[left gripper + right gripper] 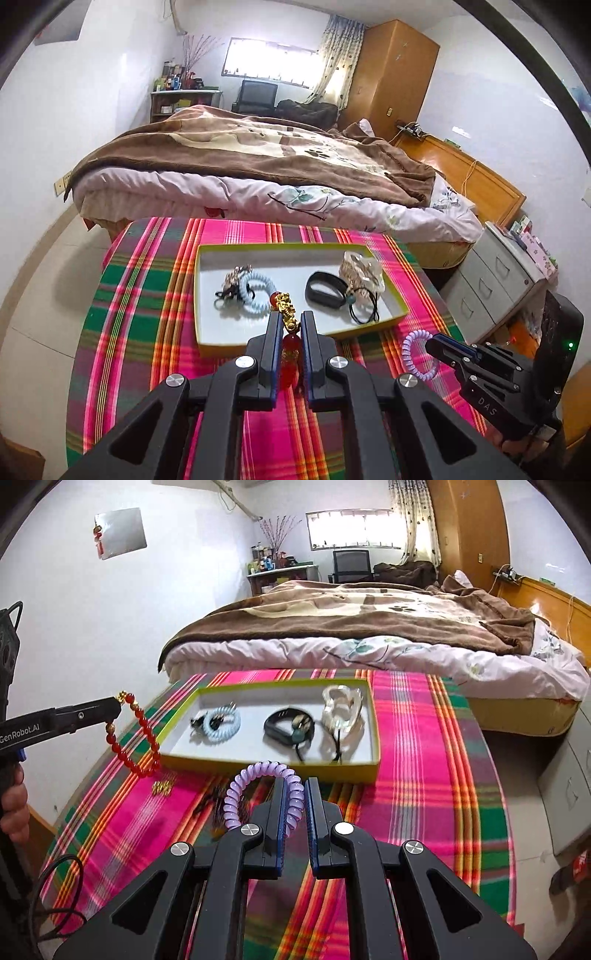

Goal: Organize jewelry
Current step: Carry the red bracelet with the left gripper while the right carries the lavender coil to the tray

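My left gripper (291, 315) is shut on a red bead bracelet with a gold charm (288, 314), held above the table just before the tray; it also shows in the right wrist view (140, 734), hanging from the left gripper (119, 703). My right gripper (298, 788) is shut on a purple spiral hair tie (258, 775); it also shows in the left wrist view (419, 354), held by the right gripper (430, 345). The white tray with a yellow-green rim (229, 332) (280, 764) holds a pale blue spiral tie (255, 291), a black band (325, 291), a clear clip (364, 271) and black elastics.
The table has a pink and green plaid cloth (147, 295). A small gold piece (162, 788) and a dark item (214, 801) lie on the cloth before the tray. A bed (258, 162) stands behind the table, grey drawers (495, 280) to the right.
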A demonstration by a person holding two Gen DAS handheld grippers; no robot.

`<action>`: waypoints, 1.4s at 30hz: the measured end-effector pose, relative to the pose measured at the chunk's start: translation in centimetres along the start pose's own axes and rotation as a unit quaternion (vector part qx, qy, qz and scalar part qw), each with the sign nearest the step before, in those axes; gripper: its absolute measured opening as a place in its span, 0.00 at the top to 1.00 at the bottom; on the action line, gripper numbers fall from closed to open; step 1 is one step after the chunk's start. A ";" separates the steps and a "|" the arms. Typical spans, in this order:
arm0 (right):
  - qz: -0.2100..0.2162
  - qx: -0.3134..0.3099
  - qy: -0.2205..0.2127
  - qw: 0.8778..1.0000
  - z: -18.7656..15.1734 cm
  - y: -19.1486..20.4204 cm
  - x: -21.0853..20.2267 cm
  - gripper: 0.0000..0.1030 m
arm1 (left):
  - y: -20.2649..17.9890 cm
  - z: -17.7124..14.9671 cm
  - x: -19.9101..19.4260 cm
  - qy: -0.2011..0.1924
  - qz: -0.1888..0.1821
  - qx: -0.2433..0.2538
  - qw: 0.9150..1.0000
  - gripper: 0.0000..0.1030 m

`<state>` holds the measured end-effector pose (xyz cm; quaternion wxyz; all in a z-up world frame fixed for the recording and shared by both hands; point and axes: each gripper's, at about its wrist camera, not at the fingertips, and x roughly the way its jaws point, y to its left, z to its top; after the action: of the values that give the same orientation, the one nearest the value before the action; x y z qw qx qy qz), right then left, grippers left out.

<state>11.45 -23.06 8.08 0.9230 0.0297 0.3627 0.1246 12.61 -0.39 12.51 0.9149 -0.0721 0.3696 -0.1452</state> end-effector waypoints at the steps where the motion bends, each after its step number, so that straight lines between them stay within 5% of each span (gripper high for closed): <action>1: -0.002 0.000 0.001 1.000 0.6 -0.1 0.4 0.90 | 0.0 0.5 0.3 -0.001 -0.002 0.000 1.000 0.91; 15: -0.031 0.021 0.007 0.999 4.2 -2.0 5.6 0.90 | 1.6 4.3 6.0 0.010 -0.002 -0.001 1.000 0.91; 42: -0.061 -0.064 0.010 0.996 2.9 -0.9 9.3 0.90 | 2.8 4.8 13.4 0.055 0.014 -0.016 0.998 0.90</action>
<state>20.20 -21.45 3.91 0.9254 -0.0528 0.3639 0.0911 25.75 -1.88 6.48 0.8940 -0.0737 0.4222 -0.1305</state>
